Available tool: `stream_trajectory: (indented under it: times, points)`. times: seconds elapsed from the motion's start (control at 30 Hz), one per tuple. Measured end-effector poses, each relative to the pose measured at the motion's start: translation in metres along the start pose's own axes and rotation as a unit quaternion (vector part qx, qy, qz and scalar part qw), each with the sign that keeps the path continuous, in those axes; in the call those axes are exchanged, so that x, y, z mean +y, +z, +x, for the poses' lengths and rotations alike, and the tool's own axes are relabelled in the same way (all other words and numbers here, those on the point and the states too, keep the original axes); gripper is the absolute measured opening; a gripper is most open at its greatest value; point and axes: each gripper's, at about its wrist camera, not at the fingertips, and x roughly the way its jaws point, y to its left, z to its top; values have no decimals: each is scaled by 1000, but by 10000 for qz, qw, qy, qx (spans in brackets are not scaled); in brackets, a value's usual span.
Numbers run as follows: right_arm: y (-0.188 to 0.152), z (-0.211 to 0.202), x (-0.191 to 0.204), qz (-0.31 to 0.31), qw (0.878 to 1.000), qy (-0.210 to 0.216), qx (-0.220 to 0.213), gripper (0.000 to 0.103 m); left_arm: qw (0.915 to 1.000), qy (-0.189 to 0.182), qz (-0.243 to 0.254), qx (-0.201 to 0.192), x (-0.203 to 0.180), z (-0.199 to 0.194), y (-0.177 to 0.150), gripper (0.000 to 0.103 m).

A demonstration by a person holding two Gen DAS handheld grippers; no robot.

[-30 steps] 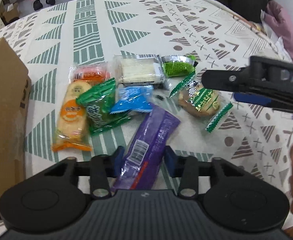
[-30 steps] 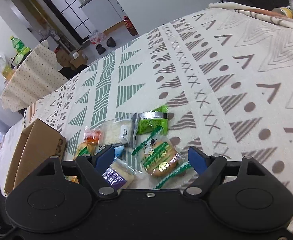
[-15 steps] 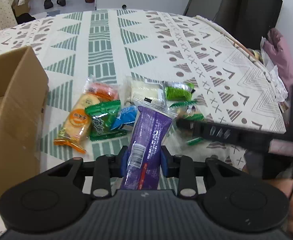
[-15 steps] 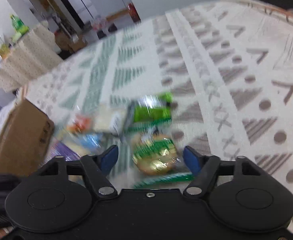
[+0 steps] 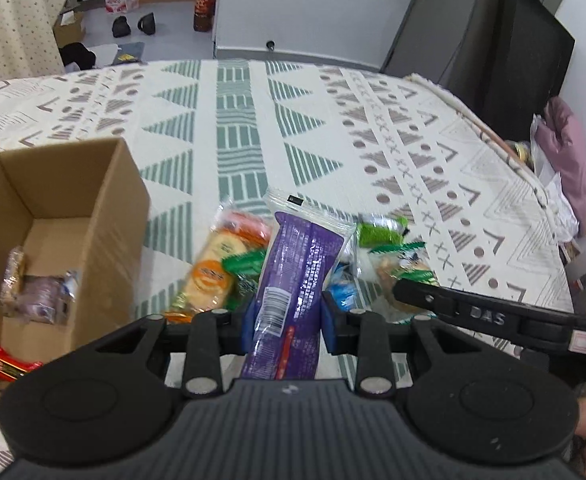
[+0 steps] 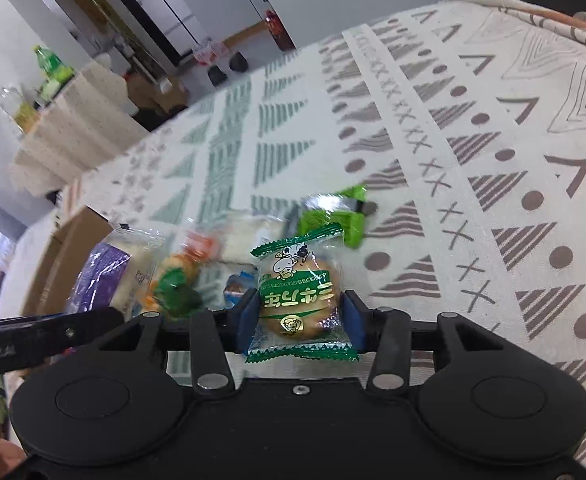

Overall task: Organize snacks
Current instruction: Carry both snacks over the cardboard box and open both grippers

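the left tongs [image 5: 287, 318] are pinching the long purple snack packet [image 5: 297, 276] across its lower half, barcode end nearest the camera, so most of its length sticks out ahead and stands clear of the pile. gripping it across the narrow width looks deliberate: the wrapper is soft, and a hold across its width gives the blue pads a firm bite.

the right tongs [image 6: 299, 314] are pinching the round cake in the green-edged wrapper [image 6: 299, 300] across its middle, the pads pressing on the cake itself and not just on the loose film.

the open cardboard box [image 5: 73, 208] sits on the patterned table [image 5: 233, 120] to the left of the pile. it already holds at least 2 wrapped snacks, so it reads as the collecting place, and both packets are probably headed there.

the remaining snacks lie bunched beside the box on the table: an orange biscuit pack [image 5: 209, 280], a bright green packet [image 6: 333, 216], a blue one [image 5: 343, 290] and a few others. the left tongs are closer to the box.
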Motion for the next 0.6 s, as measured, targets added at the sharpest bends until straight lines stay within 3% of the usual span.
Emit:
stream_trajectory:
  times: [0.6]
  points:
    - [10,-26,64,-202,9960,744,-463,44,9969,155,-475,-603,65,-56,24,32]
